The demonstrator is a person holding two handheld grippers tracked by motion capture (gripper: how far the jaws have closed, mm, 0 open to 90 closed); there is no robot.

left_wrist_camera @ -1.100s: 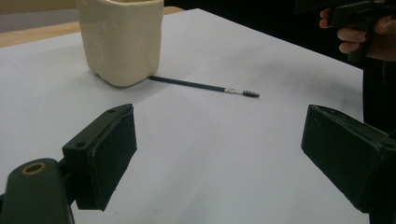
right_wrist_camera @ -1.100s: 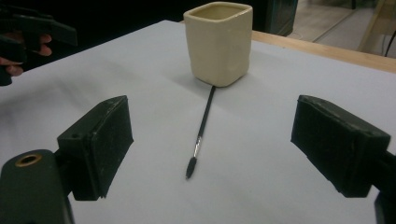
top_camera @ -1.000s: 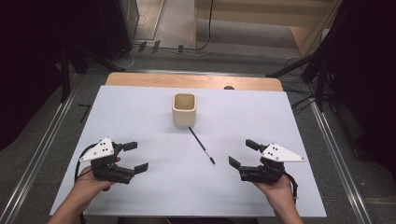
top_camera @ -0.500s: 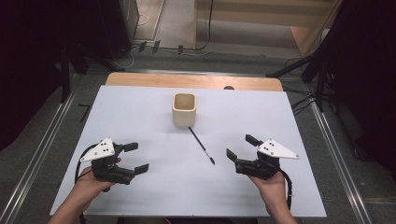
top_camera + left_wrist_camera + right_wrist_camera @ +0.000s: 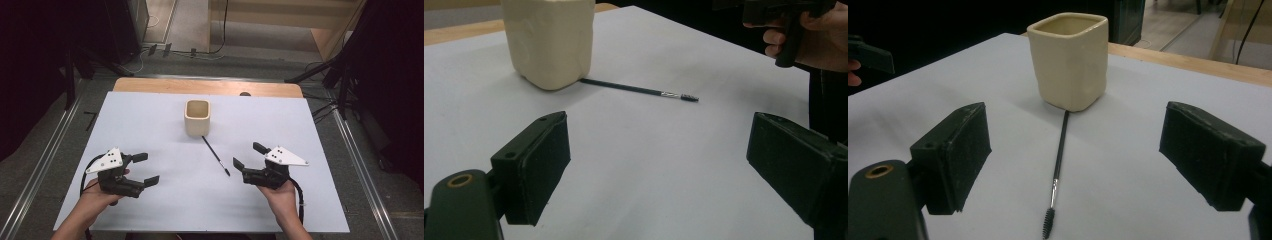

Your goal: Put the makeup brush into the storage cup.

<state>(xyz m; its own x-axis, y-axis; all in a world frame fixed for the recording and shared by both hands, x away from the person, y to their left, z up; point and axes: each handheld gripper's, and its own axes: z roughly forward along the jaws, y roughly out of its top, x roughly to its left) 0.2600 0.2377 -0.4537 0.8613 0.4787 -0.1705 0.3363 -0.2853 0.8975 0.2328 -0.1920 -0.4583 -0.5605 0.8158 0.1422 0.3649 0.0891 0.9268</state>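
Low over table, right gripper (image 5: 246, 156) facing brush (image 5: 216, 156), fingers apart

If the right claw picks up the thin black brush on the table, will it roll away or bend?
The brush looks like a thin, straight, round stick, so it may roll when nudged. It lies flat on the table, so the open right claw may find it hard to get under. Its bristle tip probably flexes, while the handle looks stiff and light.
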